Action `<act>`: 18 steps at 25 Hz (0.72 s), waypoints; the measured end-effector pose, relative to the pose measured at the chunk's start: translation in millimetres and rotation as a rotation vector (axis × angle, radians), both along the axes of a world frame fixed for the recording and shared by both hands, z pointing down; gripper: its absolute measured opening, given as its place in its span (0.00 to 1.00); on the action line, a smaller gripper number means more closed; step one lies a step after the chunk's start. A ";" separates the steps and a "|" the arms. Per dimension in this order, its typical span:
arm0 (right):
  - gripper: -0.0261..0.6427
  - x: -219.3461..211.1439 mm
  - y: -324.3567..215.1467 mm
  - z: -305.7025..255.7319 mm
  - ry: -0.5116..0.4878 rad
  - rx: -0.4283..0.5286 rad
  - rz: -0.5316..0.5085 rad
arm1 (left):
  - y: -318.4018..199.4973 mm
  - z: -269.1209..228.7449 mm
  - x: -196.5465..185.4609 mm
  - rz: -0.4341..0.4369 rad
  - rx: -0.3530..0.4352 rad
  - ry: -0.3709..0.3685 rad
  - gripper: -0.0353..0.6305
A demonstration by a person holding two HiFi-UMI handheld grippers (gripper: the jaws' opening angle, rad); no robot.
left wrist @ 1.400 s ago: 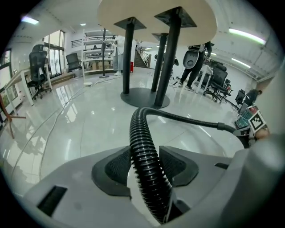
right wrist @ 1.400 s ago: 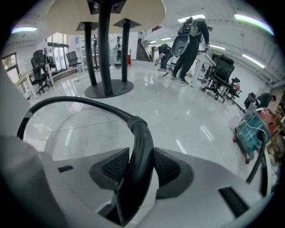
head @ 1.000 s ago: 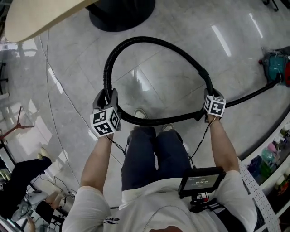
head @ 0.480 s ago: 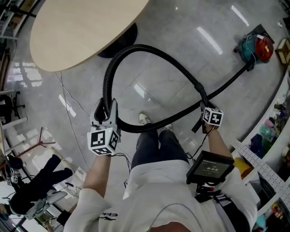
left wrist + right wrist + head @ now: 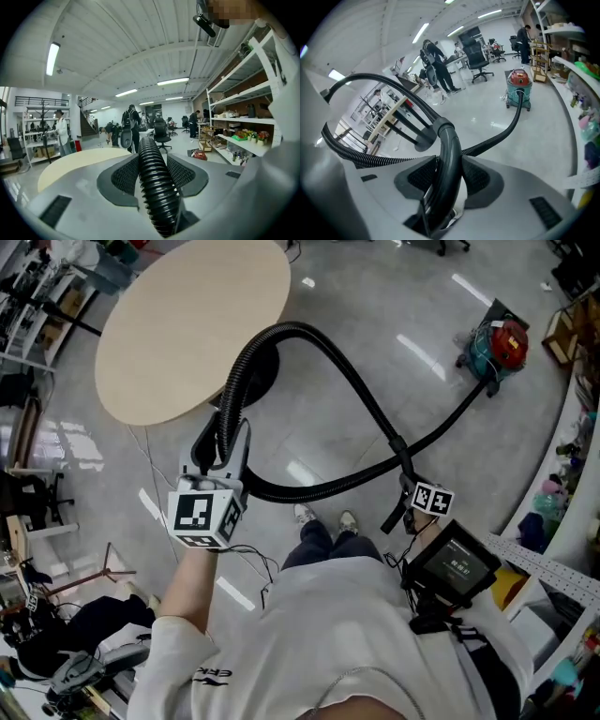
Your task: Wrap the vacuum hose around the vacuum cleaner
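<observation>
Left tongs, centre-left in the head view, pinch the ribbed black hose. Right tongs, just right of centre, clamp its smooth stiff section. The hose arches high between them, then trails across the floor to the red-and-teal vacuum cleaner at upper right.

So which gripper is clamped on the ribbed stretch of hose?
The left gripper, shut on ribbed hose; the right gripper holds the smooth curved tube.
</observation>
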State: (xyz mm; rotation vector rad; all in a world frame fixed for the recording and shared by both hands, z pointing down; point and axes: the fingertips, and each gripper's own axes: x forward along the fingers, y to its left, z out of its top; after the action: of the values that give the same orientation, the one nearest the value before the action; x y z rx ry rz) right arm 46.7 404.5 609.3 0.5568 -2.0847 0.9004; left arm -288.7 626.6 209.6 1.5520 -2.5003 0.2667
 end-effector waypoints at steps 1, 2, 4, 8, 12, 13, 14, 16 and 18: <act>0.30 2.9 1.4 -4.5 -0.017 -0.008 0.013 | -8.2 -12.8 5.0 0.028 0.008 -0.021 0.34; 0.30 7.3 2.8 -8.7 -0.031 -0.015 0.024 | -16.3 -25.0 11.7 0.058 0.015 -0.042 0.34; 0.30 17.1 4.9 -15.1 -0.053 -0.030 0.041 | -33.1 -47.2 25.0 0.117 0.027 -0.078 0.34; 0.30 33.2 7.6 -18.8 -0.068 -0.047 0.081 | -68.1 -68.6 35.8 0.213 0.037 -0.111 0.34; 0.30 83.6 13.4 -37.7 -0.071 -0.014 0.192 | -99.1 -81.9 64.7 0.329 0.049 -0.114 0.34; 0.30 95.2 15.3 -43.2 -0.066 -0.002 0.220 | -105.2 -84.0 69.5 0.357 0.053 -0.112 0.34; 0.30 105.6 18.2 -47.7 -0.058 0.009 0.241 | -109.6 -84.3 73.0 0.381 0.054 -0.109 0.34; 0.30 125.5 25.4 -53.6 -0.039 0.034 0.268 | -116.5 -81.4 78.5 0.418 0.054 -0.104 0.34; 0.30 147.6 31.9 -56.9 -0.017 0.056 0.300 | -127.7 -77.9 84.9 0.456 0.057 -0.100 0.34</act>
State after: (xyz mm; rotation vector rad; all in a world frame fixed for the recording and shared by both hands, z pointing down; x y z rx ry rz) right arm 194.3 436.4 552.4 0.9115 -2.0800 1.0190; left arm -203.8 499.0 131.8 2.1711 -2.2058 0.3440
